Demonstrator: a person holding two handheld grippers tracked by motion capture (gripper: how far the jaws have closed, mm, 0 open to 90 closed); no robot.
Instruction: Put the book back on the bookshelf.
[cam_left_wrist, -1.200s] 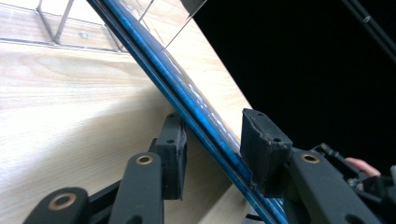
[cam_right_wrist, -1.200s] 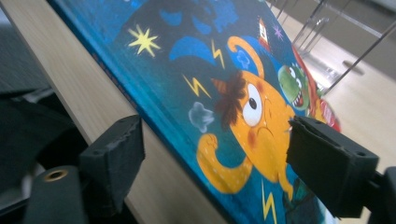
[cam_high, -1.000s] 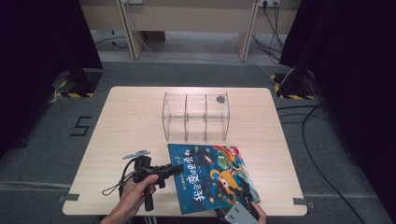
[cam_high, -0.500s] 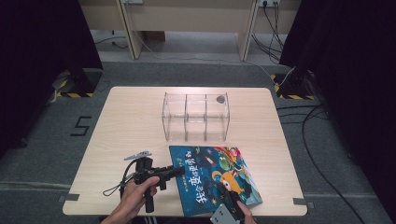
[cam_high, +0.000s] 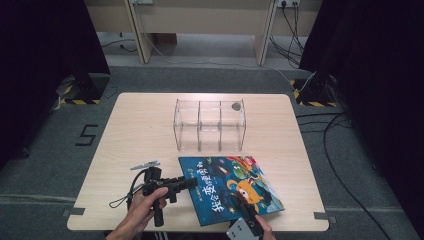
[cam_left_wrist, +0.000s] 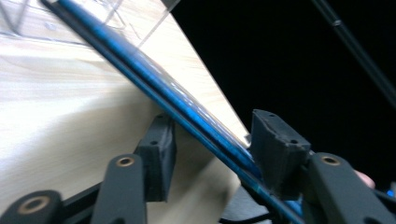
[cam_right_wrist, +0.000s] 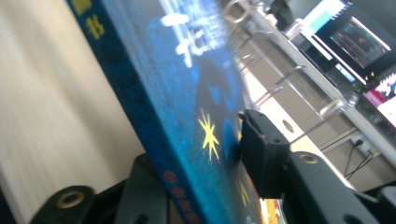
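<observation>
lying flat near table (cam_high: 150, 125) front edge, just before clear box (cam_high: 210, 125): book (cam_high: 227, 187). left gripper (cam_high: 192, 182) at book's left edge, jaws just opening, edge between them, far pad apart. right gripper (cam_high: 245, 207) at front edge, jaws just closing, clamped on book (cam_right_wrist: 187, 116).

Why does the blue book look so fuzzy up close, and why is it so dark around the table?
In the right gripper view the book is too near the camera, so its cover blurs. In the left gripper view its edge smears too. In the high view black curtains swallow the light, while the table is evenly lit.
</observation>
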